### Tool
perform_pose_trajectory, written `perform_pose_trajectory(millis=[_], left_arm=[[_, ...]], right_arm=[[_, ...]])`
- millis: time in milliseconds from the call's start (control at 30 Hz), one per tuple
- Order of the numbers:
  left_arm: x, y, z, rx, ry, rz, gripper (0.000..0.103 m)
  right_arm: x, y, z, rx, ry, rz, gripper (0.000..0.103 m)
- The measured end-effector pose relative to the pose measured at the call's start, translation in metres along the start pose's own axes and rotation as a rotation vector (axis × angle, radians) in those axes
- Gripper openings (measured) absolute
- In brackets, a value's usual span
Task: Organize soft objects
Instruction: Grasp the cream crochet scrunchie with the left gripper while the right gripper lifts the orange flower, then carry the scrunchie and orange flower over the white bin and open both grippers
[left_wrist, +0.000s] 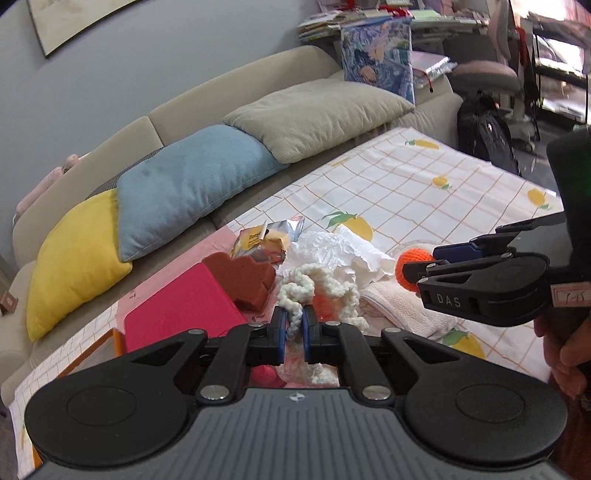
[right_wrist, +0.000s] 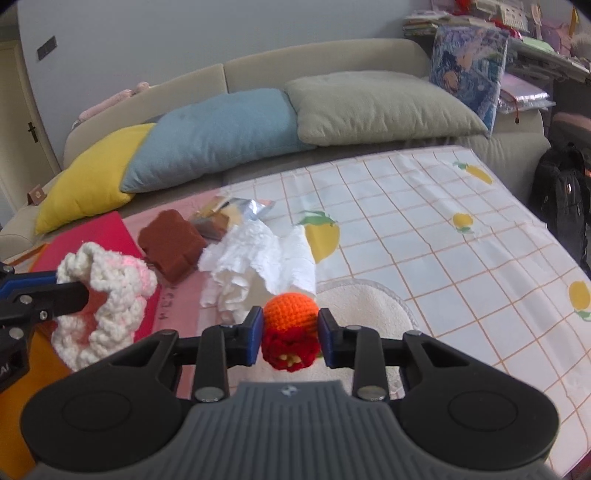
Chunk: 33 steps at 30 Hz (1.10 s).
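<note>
At lower centre of the left wrist view, the left gripper (left_wrist: 293, 326) pinched a white crocheted piece (left_wrist: 317, 291); the right gripper (right_wrist: 290, 338) clamped an orange-and-red crocheted toy (right_wrist: 290, 332) above a cream towel (right_wrist: 373, 306), beside crumpled tissue (right_wrist: 258, 258).

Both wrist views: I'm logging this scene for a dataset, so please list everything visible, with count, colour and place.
knitted piece: 1, cream and pink, held above the table's left.
crochet toy: 1, orange and red, held over the towel.
sponge: 1, brown, beside the red board.
crumpled tissue: 1, white, table centre.
foil wrapper: 1, silver and yellow, behind the sponge.
towel: 1, cream, under the toy.
red board: 1, table's left.
cushions: 3, yellow, blue, beige, on the sofa.
tablecloth: 1, checked with lemons.
left gripper: black, shut on the knit.
right gripper: black, shut on the toy.
</note>
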<state>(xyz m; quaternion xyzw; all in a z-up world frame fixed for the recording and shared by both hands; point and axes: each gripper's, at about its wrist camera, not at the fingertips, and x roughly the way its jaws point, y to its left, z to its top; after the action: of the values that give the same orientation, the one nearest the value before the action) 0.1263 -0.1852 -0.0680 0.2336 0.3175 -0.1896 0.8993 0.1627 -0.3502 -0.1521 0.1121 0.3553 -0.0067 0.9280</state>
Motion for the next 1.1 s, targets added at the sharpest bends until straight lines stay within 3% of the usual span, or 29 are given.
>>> perform_pose_trajectory(millis=[300, 633, 1100], left_arm=[[-0.058, 0.037, -0.019, -0.141, -0.077, 0.004, 0.01], [-0.103, 0.096, -0.048, -0.293, -0.135, 0.106, 0.01], [-0.108, 0.168, -0.093, -0.412, -0.037, 0.245, 0.01]], right_arm=[[-0.061, 0.043, -0.008, 0.004, -0.033, 0.086, 0.03], [-0.104, 0.115, -0.013, -0.141, -0.062, 0.234, 0.03], [-0.097, 0.205, 0.006, -0.338, -0.083, 0.383, 0.03]])
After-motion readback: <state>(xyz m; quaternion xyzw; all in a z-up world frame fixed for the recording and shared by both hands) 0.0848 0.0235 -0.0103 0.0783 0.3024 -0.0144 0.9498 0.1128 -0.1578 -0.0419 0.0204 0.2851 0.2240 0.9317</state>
